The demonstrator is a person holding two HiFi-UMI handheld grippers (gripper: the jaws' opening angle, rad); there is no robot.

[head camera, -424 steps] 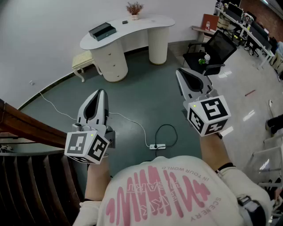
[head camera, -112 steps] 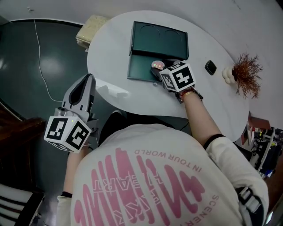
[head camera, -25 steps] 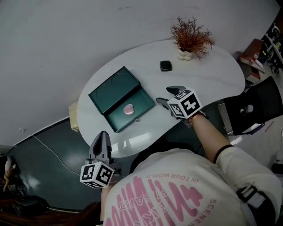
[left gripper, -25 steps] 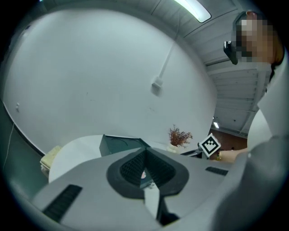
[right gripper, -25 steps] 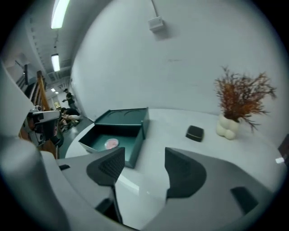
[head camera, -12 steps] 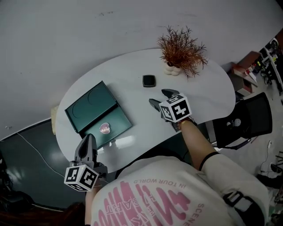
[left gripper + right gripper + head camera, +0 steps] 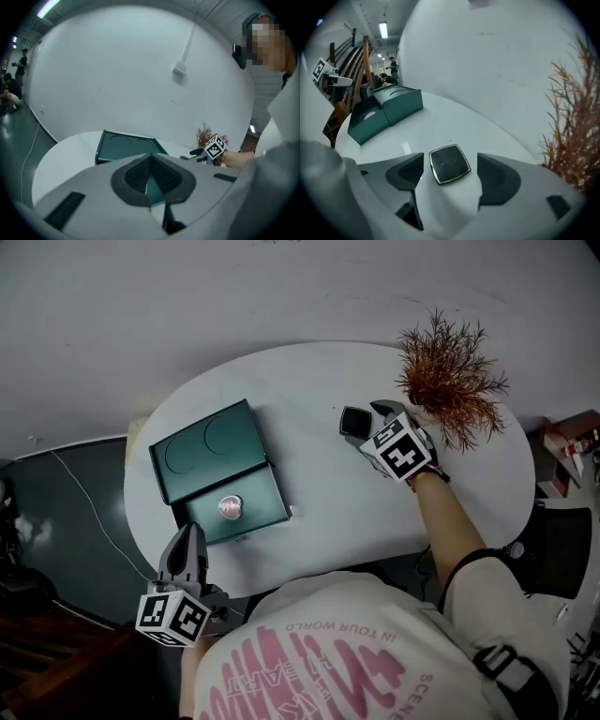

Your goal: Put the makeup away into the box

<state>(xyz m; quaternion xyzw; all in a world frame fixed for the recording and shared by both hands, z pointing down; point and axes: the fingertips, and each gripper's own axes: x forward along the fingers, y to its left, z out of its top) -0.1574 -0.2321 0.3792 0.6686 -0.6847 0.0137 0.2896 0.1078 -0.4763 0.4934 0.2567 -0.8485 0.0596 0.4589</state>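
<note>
A black square compact [image 7: 354, 421] lies on the white table [image 7: 309, 493] beside the plant. My right gripper [image 7: 368, 424] is over it. In the right gripper view the compact [image 7: 449, 163] lies between the jaws, whose pads stand clear of its sides; the jaws have just been opening. The open green box [image 7: 223, 476] sits at the table's left with a round pink makeup item [image 7: 230, 507] in its tray. My left gripper [image 7: 187, 554] hovers at the table's near edge, fingers together and empty; its tips [image 7: 151, 157] point at the box [image 7: 123, 146].
A dried reddish plant [image 7: 452, 373] in a small pot stands right behind the compact, close to my right gripper, and fills the right side of the right gripper view [image 7: 574, 122]. The wall runs along the table's far side. Dark floor lies to the left.
My right gripper has moved from mid-table to the compact by the plant, and its jaws now straddle it. The left gripper has come to the table's near edge by the box.
</note>
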